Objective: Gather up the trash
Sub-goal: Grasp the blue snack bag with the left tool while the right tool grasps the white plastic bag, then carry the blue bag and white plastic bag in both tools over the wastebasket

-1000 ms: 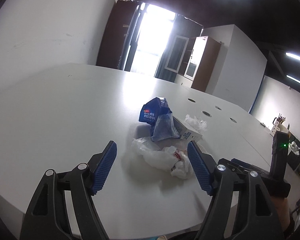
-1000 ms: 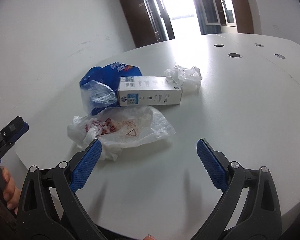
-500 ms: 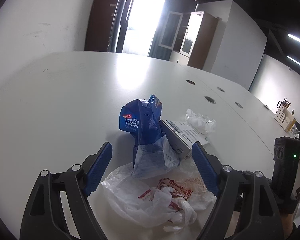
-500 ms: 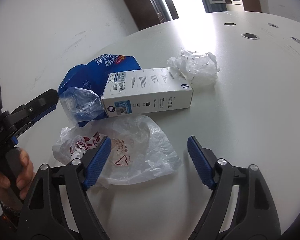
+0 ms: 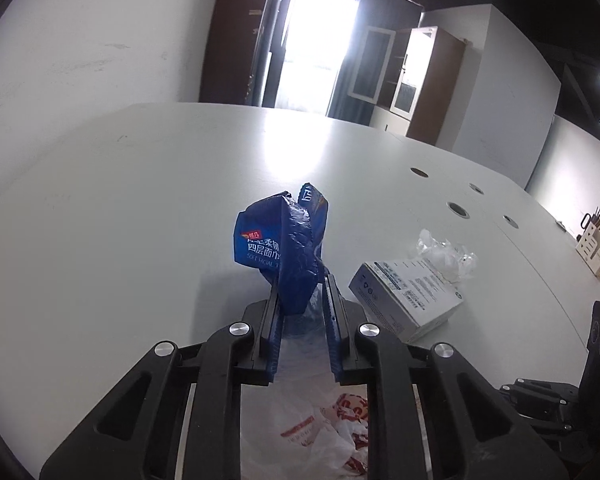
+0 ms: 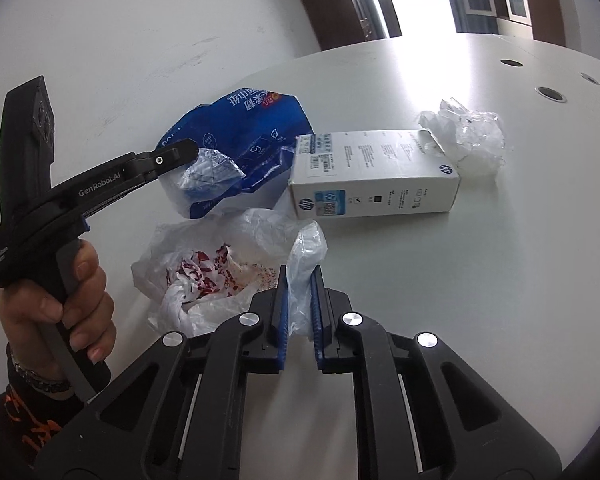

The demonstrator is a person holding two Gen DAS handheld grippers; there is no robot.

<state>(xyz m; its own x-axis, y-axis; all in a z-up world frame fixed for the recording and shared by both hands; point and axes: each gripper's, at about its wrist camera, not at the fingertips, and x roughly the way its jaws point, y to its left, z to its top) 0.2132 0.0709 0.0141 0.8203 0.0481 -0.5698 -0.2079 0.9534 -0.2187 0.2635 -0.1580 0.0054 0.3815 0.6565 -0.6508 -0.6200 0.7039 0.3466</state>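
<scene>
A crumpled blue tissue wrapper [image 5: 280,236] stands on the white table, and my left gripper [image 5: 300,292] is closing its jaws on the wrapper's lower end, pads pressing it. The same wrapper [image 6: 240,140] shows in the right wrist view with the left gripper's [image 6: 182,152] tip at it. My right gripper [image 6: 299,284] is closing on a bunched fold of the clear plastic bag with red print [image 6: 220,264], which lies flat on the table. A white printed box [image 6: 374,174] lies behind the bag, and a crumpled clear wrapper [image 6: 468,136] rests beyond the box.
The white table [image 5: 120,220] stretches far back to round cable holes [image 5: 456,210]. Cabinets and a bright doorway stand beyond it. A pen holder [image 5: 594,240] sits at the far right. A hand [image 6: 60,296] grips the left tool's handle.
Both grippers moved forward over the trash and went from wide open to nearly shut. The left one took the blue wrapper, the right one pinched the clear bag's fold.
</scene>
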